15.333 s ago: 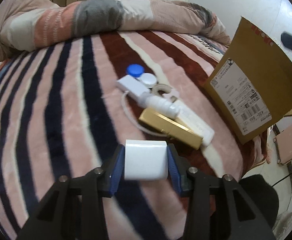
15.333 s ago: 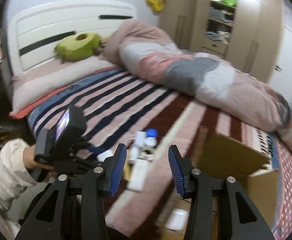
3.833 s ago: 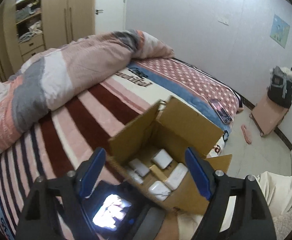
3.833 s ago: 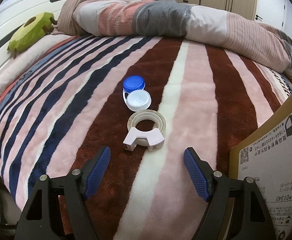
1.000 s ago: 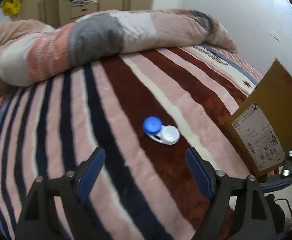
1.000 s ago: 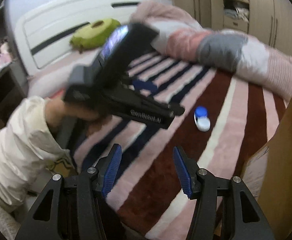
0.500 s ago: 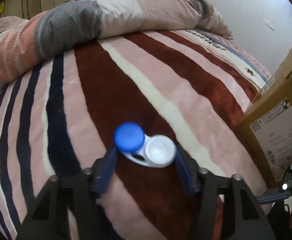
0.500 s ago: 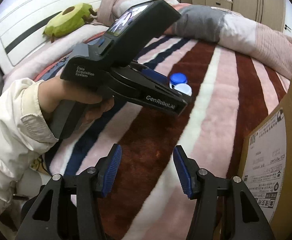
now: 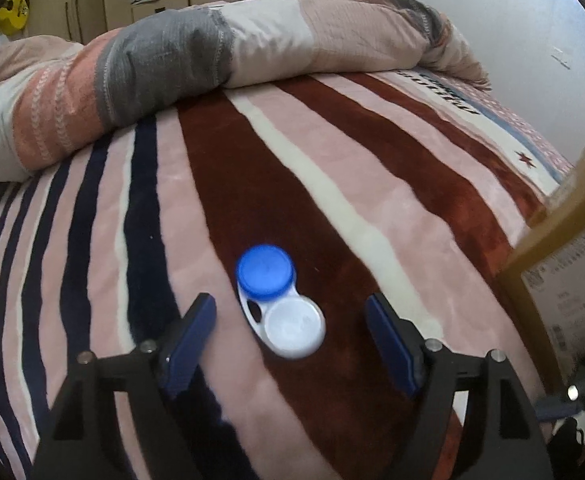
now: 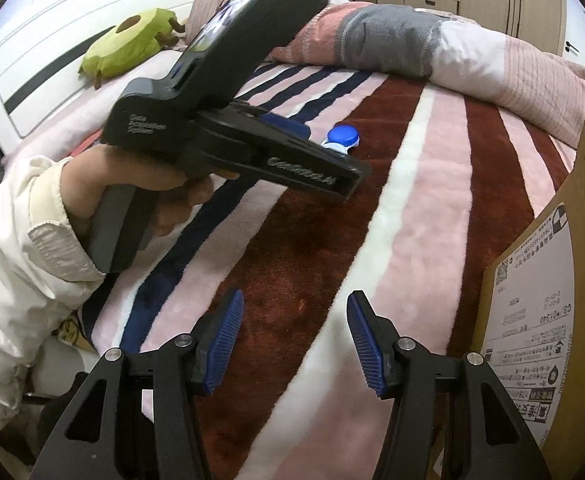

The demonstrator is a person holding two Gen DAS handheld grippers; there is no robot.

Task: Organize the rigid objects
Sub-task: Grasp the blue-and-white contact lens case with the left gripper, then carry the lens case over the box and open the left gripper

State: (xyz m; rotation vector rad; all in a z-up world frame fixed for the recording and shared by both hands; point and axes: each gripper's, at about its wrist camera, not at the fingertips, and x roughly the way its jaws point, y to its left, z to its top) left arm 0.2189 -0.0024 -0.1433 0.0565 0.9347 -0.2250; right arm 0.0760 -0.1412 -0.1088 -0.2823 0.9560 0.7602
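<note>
A contact lens case (image 9: 278, 300) with one blue cap and one white cap lies on the striped blanket (image 9: 372, 168). My left gripper (image 9: 290, 332) is open, its blue pads on either side of the case, not touching it. In the right wrist view the case (image 10: 342, 138) shows just beyond the left gripper's fingers (image 10: 324, 172). My right gripper (image 10: 294, 344) is open and empty, low over the blanket near the bed's front edge. The cardboard box (image 10: 552, 300) stands at the right.
A rolled quilt (image 9: 212, 48) lies across the far side of the bed. A green avocado plush (image 10: 130, 42) rests by the headboard. The box's flap (image 9: 564, 208) rises at the right. Wardrobes stand behind.
My left gripper has drawn back slightly, widened and sits open around the lens case, which now lies lengthwise between the pads. The right gripper stays open and has shifted little.
</note>
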